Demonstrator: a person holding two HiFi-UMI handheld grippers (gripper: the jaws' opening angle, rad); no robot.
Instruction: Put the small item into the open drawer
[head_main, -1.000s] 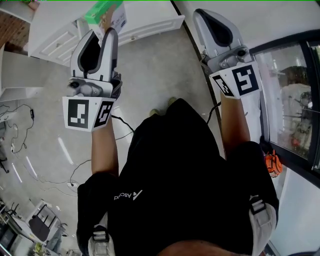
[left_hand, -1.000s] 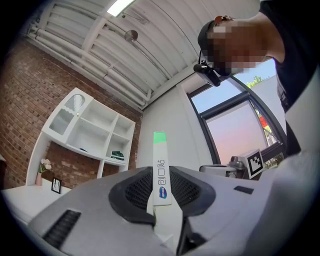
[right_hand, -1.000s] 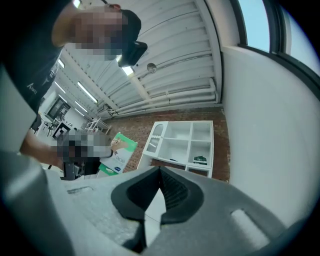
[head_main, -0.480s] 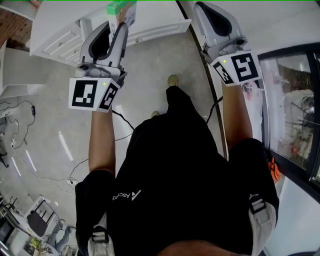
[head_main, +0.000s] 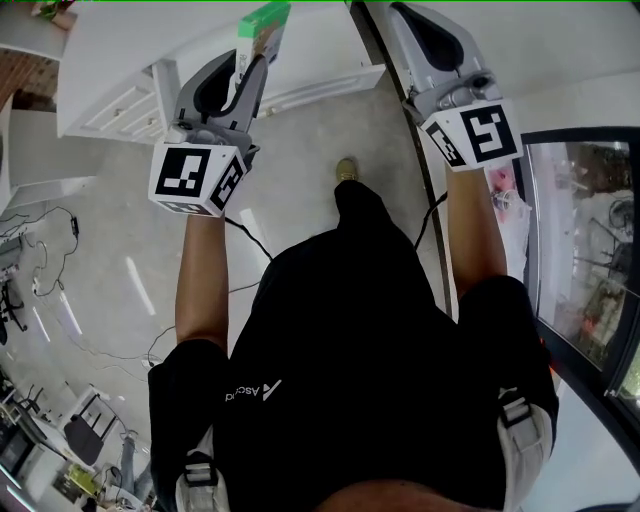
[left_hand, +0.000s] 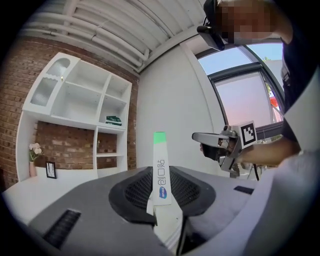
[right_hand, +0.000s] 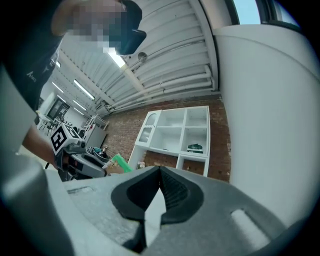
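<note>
My left gripper (left_hand: 161, 202) is clamped on the lower end of the small box (left_hand: 159, 165), upright in the air near the white cabinet (head_main: 120, 60), which looks light and thin (crushable, I'd judge) and best pinched across its flat faces, while my right gripper (right_hand: 159, 175) is closed on nothing.

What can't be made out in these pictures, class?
Head view: the small box in the left claw is cut off by the top edge.
Left gripper view: the box's print and the dark item on the shelf are too small.
Open drawer: not identifiable in any view.
</note>
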